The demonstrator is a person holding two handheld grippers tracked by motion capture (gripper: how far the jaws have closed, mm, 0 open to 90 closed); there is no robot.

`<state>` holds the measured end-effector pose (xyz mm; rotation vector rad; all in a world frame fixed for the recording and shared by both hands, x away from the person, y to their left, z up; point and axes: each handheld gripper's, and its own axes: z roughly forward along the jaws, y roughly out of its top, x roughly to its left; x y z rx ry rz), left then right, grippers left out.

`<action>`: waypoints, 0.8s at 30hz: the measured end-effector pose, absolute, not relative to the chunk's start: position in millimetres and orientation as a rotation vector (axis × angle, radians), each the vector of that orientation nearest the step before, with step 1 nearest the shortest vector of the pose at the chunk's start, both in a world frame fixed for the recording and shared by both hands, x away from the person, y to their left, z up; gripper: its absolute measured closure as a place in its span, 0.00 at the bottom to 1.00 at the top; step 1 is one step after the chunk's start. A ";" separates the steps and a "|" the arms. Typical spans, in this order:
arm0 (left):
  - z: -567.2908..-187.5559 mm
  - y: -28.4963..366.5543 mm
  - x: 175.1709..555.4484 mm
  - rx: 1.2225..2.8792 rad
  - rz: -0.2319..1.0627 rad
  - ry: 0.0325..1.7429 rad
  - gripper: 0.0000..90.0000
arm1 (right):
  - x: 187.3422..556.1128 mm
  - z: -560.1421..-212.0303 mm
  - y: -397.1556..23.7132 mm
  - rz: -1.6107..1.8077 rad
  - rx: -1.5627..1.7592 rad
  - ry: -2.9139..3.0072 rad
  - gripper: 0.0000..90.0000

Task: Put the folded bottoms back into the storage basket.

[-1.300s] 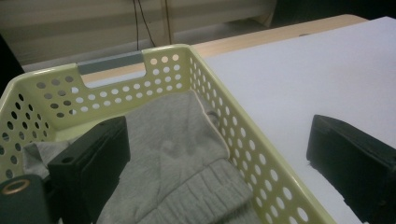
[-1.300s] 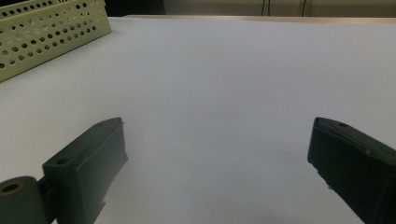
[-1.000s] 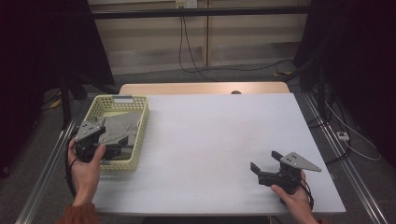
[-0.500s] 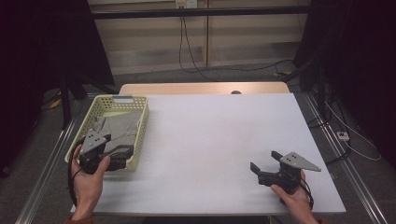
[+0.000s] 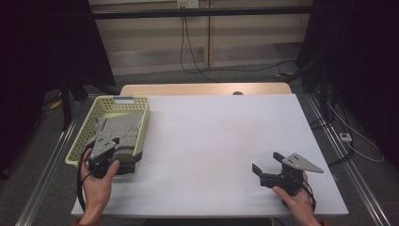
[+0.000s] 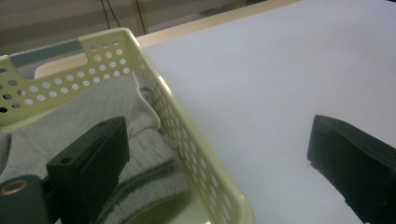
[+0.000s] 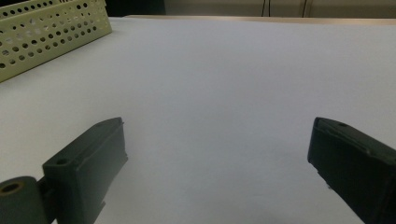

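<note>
Grey cloth [image 5: 117, 132], folded and rumpled, in a pale yellow perforated basket [image 5: 141, 129] at the left side of a white table [image 5: 216, 141]. No brand, label or writing legible on cloth, basket or tools. In the left gripper view, ribbed darker bands along the near fold of the cloth [image 6: 140, 163], a paler hem lying against the basket's right wall [image 6: 187, 135].

Left gripper [image 5: 104, 157] at the basket's near end, grey plate on top, held in the left hand [image 5: 96, 181] with forearm coming up from the bottom edge. Jaws wide apart and straddling the basket's right wall: one over the cloth inside, the other over bare table outside. Nothing gripped.

Right gripper [image 5: 270, 173] low over the near right part of the table, well apart from the basket, pointing left. Held from behind by the right hand [image 5: 294, 200]. Jaws spread wide, nothing between them but bare table, basket corner [image 7: 51, 28] far off at upper left.
</note>
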<state>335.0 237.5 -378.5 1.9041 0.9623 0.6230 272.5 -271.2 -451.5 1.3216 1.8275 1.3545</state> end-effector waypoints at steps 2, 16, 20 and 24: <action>-378.6 235.2 335.1 1.902 0.611 0.963 0.06 | 272.4 -451.5 -271.2 1.356 1.320 1.826 0.04; -377.9 218.4 339.5 1.880 0.576 0.953 0.06 | 272.2 -451.3 -271.4 1.359 1.321 1.826 0.04; -378.2 211.4 341.9 1.891 0.549 0.924 0.06 | 272.3 -451.3 -271.4 1.360 1.320 1.826 0.04; -379.1 202.8 343.2 1.900 0.535 0.905 0.06 | 272.1 -451.3 -271.6 1.359 1.318 1.827 0.04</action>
